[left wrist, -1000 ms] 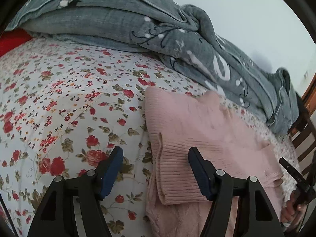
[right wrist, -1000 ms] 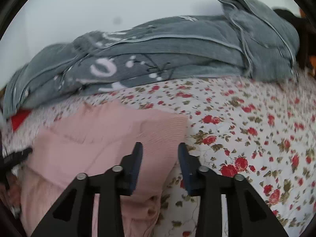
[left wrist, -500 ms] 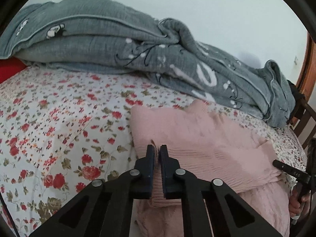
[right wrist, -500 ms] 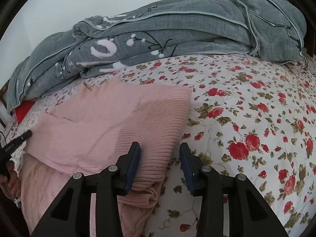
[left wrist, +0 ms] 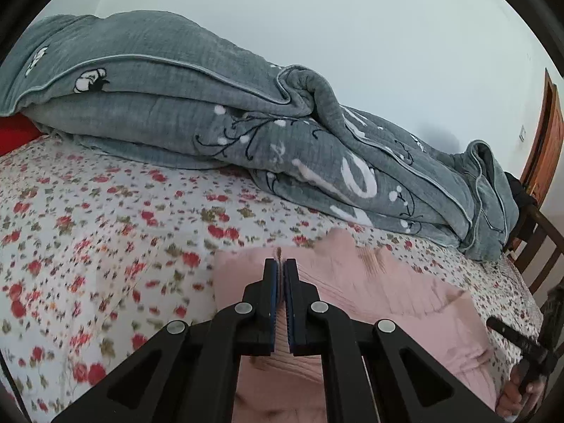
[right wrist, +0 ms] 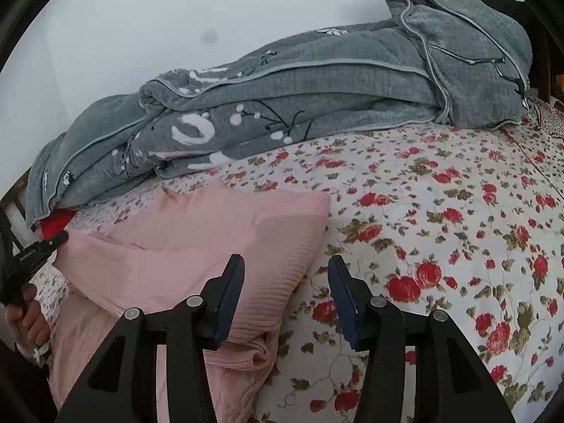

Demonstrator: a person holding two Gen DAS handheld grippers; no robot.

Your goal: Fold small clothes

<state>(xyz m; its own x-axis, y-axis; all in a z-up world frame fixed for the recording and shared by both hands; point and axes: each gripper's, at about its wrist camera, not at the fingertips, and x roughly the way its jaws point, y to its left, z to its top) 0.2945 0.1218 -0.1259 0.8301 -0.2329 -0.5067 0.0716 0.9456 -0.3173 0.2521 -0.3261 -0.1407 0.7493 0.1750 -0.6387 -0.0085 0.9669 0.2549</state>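
Pink ribbed knit garment (right wrist: 197, 246), partly folded, lying rumpled.

The sweater (right wrist: 197, 246) lay on the bedsheet (right wrist: 440, 218), near the front edge of the bed. Behind it, along the wall (left wrist: 352, 35), the quilt (left wrist: 211, 112) lay heaped on the same sheet, apart from the sweater. In the right wrist view the sweater was left of centre, with bare sheet to its right. In the left wrist view it sat right of centre, sheet spreading to its left. A chair (left wrist: 539, 232) stood beyond the bed's right end.
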